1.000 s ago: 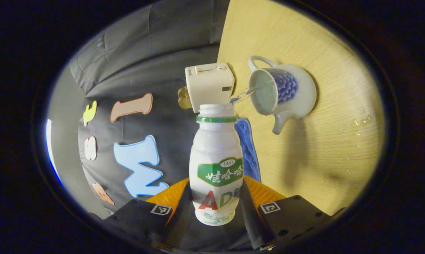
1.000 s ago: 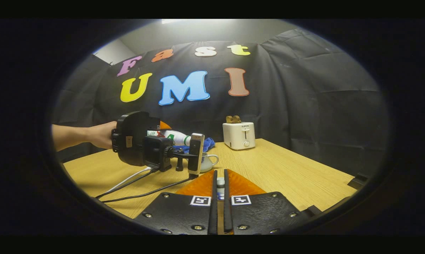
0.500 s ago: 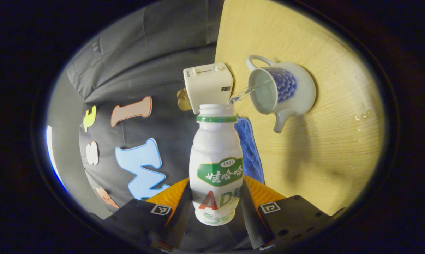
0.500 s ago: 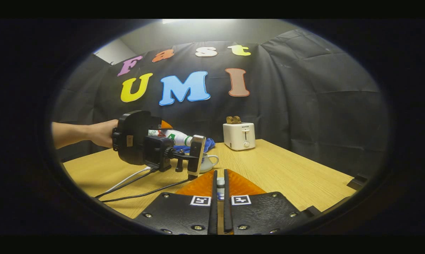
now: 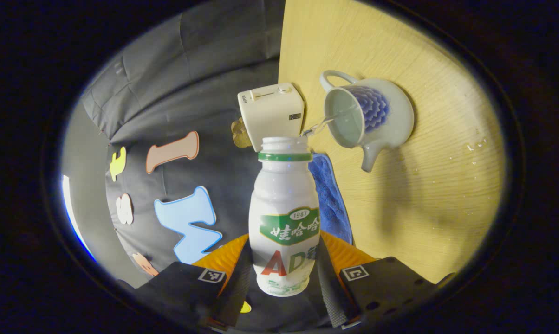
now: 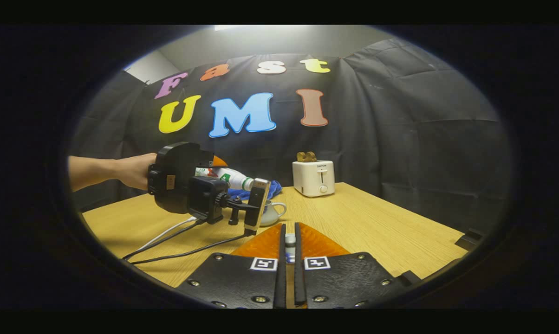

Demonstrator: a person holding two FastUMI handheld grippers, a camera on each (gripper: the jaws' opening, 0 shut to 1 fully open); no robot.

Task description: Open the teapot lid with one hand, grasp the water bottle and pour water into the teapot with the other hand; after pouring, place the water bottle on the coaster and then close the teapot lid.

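Observation:
A white water bottle with a green band lies tipped on its side, and my left gripper is shut on its body. A thin stream of water runs from its open mouth into the lidless white-and-blue teapot on the wooden table. From the right gripper view, the left gripper and the hand on it hover over the teapot with the bottle slanted down. My right gripper is held above the table's near side, shut on the small knob of the teapot lid; the lid's remainder is hidden.
A white toaster with bread in it stands at the table's back edge. A blue cloth lies beside the teapot near that edge. Water drops dot the table. Cables trail from the left gripper over the tabletop.
The left gripper has risen slightly and tipped the bottle a little more. Water keeps streaming into the teapot. The right gripper has stayed still with the lid.

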